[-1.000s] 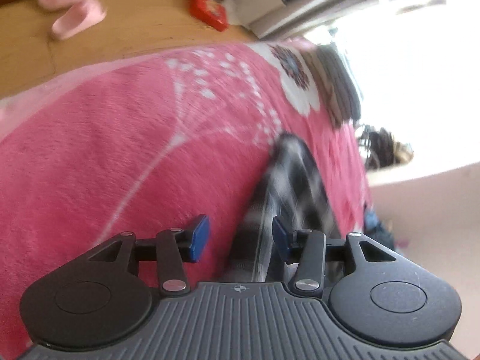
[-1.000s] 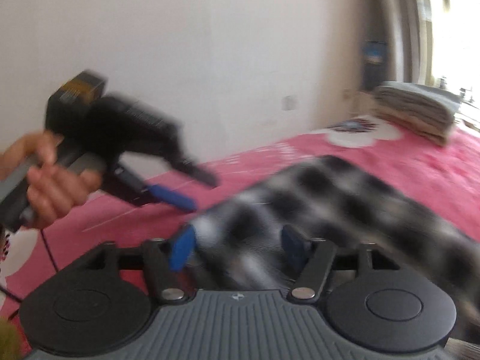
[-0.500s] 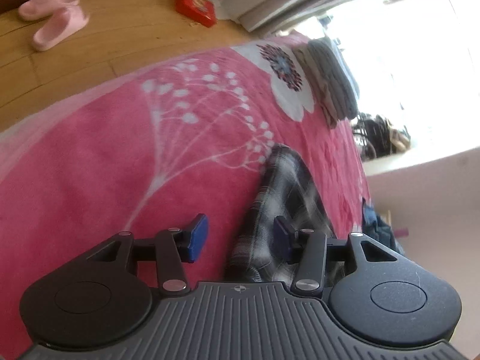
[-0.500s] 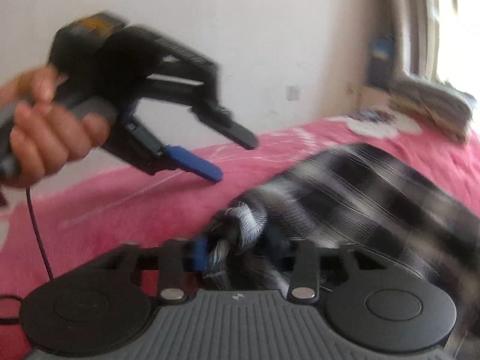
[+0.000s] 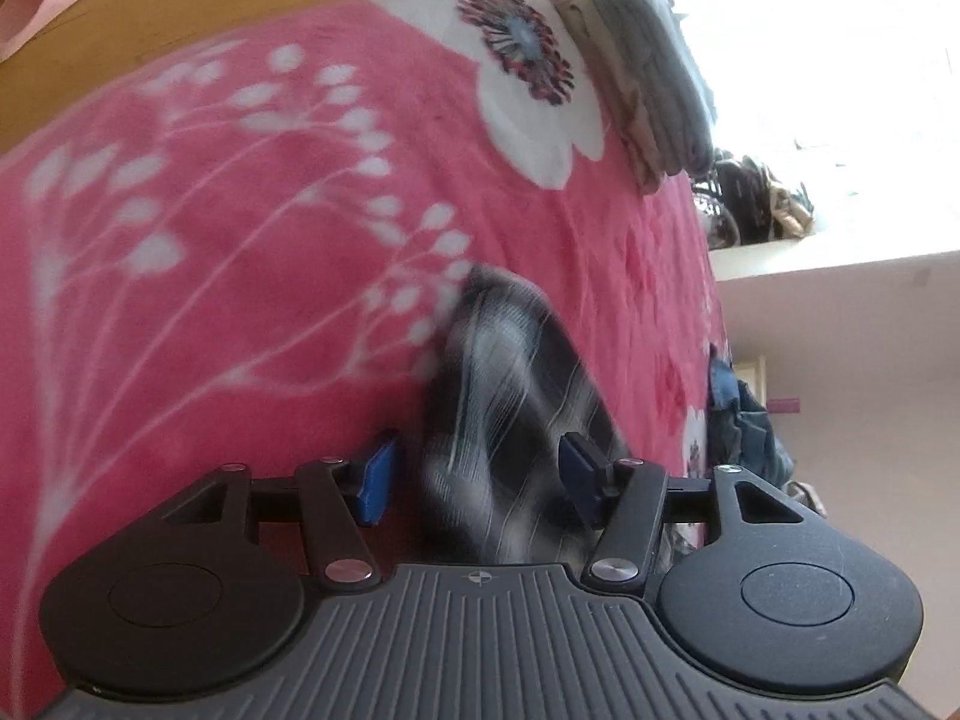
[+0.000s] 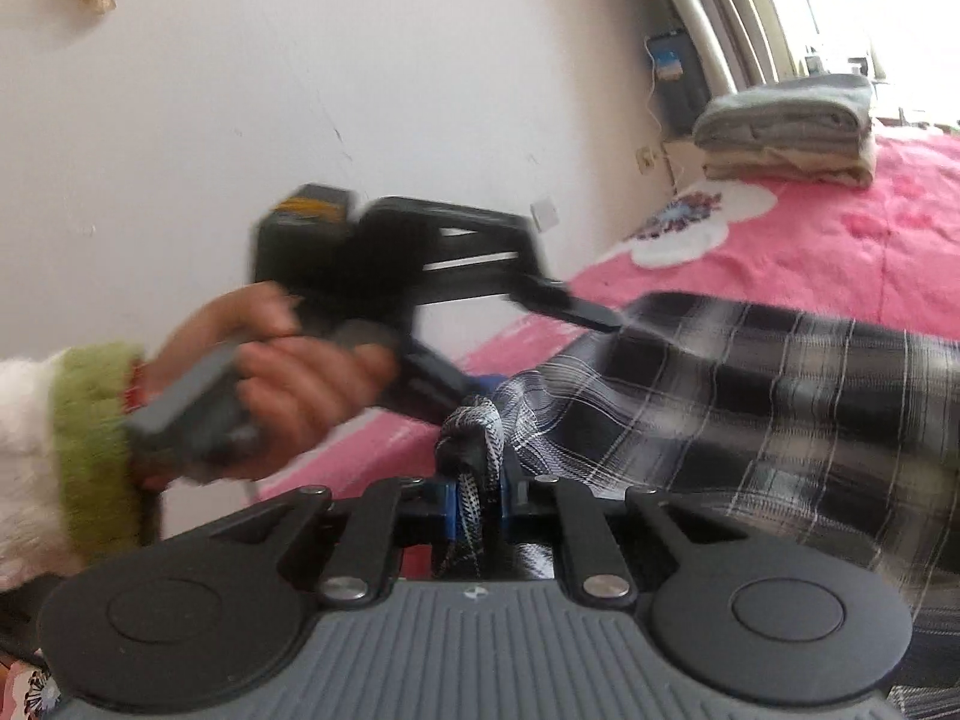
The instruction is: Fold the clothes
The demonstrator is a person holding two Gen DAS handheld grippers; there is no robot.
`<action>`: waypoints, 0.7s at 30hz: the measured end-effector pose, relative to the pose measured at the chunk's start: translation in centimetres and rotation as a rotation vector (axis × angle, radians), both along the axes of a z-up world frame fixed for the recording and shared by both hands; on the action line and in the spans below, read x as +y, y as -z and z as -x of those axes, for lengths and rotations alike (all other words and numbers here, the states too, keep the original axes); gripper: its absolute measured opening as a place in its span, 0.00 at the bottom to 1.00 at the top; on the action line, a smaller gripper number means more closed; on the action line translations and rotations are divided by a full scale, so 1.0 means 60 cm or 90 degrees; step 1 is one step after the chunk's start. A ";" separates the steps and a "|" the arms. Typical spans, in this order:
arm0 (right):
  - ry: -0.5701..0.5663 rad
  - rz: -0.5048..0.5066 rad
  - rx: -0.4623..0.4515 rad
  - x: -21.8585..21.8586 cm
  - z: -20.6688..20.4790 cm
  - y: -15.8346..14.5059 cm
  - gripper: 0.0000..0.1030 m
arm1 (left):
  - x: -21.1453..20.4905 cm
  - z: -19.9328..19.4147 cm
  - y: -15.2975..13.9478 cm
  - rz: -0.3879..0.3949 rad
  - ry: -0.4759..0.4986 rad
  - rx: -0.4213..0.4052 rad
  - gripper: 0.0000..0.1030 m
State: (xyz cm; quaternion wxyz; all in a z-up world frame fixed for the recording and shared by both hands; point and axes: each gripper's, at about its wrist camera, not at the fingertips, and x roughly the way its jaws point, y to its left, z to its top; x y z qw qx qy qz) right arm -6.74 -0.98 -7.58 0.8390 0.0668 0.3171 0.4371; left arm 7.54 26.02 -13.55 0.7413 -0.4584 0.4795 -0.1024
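My right gripper [image 6: 477, 504] is closing, pads pinching a bunched edge of the plaid shirt [image 6: 750, 396], which lies on the pink blanket [image 5: 240, 276] at frame centre-right. My left gripper [image 5: 477, 480] is spread and opening, shirt between its pads, not gripped.

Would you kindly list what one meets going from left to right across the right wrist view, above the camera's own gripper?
Fuzzy green cuff → hand → left gripper → plaid garment, with the folded grey stack at the far right edge of the pink blanket.
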 end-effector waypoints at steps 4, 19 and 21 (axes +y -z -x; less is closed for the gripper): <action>0.009 -0.022 0.002 -0.012 -0.002 -0.011 0.14 | -0.012 -0.040 -0.001 -0.020 -0.009 -0.006 0.34; 0.206 -0.103 -0.038 -0.190 0.047 -0.102 0.14 | -0.200 -0.080 -0.164 -0.088 0.046 -0.107 0.07; 0.248 -0.117 -0.044 -0.229 0.055 -0.113 0.14 | -0.258 -0.085 -0.194 -0.101 0.078 -0.132 0.07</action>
